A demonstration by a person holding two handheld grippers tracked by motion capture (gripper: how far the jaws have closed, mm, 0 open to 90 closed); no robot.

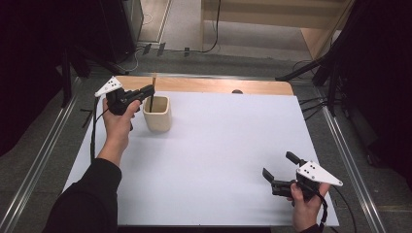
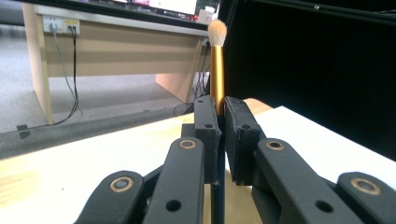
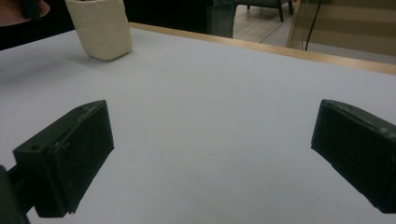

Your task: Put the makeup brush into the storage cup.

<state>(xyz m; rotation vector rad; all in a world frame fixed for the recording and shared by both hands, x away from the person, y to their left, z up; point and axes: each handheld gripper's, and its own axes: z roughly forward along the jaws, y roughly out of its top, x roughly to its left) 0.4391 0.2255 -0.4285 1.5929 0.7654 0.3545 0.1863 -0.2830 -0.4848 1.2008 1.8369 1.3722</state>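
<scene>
- High view: your left tool (image 1: pixel 147 91) is clamped on a slim makeup brush with a gold ferrule and dark handle (image 1: pixel 152 94), held upright. The lower end of the handle sits inside the cream, square-mouthed ceramic cup (image 1: pixel 157 114) directly beneath that tool, on the white worktop (image 1: pixel 218 160). Your right tool (image 1: pixel 278 171) rests low at the near corner, well apart from the cup, with nothing between its spread jaws. I judge you are in the placing step, lowering the brush into the cup.
- Left gripper view: the jaws press on the brush just below the gold ferrule (image 2: pixel 217 79), with the pale bristle tip (image 2: pixel 217 32) above the tool and the dark handle running down below it. Next, ease the brush straight down until it bottoms out, then open the jaws and lift clear without tipping the cup.
- Right gripper view: the jaws stand wide and empty over bare worktop; the cup (image 3: pixel 100 29) lies far ahead and to the tool's left. This hand has nothing to do yet.
</scene>
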